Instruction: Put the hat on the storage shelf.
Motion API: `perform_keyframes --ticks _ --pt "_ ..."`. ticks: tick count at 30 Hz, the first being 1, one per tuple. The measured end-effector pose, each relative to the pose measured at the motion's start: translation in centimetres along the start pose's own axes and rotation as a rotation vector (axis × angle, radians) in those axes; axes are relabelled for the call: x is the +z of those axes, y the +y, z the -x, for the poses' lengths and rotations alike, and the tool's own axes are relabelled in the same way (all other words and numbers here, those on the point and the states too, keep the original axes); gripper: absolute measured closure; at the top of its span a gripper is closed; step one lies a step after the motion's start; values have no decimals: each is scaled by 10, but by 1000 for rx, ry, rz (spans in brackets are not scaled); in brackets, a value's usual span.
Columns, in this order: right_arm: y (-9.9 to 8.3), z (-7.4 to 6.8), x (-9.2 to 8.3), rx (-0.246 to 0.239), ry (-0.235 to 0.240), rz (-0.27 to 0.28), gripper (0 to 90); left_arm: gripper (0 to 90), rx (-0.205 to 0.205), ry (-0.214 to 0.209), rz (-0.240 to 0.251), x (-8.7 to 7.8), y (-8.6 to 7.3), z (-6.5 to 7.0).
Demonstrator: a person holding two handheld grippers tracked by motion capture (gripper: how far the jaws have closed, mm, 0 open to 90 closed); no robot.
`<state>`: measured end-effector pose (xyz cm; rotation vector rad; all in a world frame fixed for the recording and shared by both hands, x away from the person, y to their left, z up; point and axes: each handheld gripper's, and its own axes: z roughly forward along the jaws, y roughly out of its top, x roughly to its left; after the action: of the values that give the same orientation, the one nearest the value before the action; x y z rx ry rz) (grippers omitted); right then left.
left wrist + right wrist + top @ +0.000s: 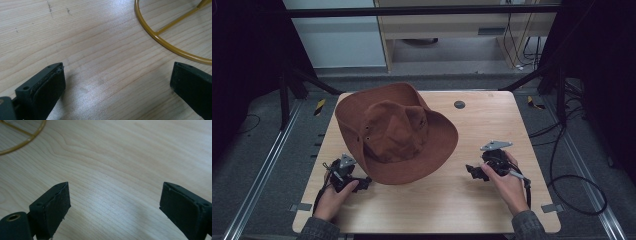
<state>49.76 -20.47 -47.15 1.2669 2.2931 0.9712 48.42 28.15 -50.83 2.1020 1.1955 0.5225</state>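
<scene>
Both hands rest near the table edge: left gripper and right gripper with jaws apart, holding nothing, flanking the brown fabric wide-brimmed hat; probably a grasp of its brim comes next.

I see a brown hat on the wooden table, my left gripper just beside its brim, my right gripper apart.

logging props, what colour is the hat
Rust brown hat, clearest in the high view.

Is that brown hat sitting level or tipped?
Tipped. The hat leans, its far brim raised and its near brim low over the table.
</scene>
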Motion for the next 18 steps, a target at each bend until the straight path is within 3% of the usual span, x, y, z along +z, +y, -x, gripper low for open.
perform_keyframes --ticks 8,14,18 --pt "-14 1 24 49 3 -2 105 0 0 0 0 0 0 0" --pt "-21 6 28 99 0 40 110 0 1 0 0 0 0 0" --pt "-21 7 28 106 -4 42 108 0 0 0 0 0 0 0"
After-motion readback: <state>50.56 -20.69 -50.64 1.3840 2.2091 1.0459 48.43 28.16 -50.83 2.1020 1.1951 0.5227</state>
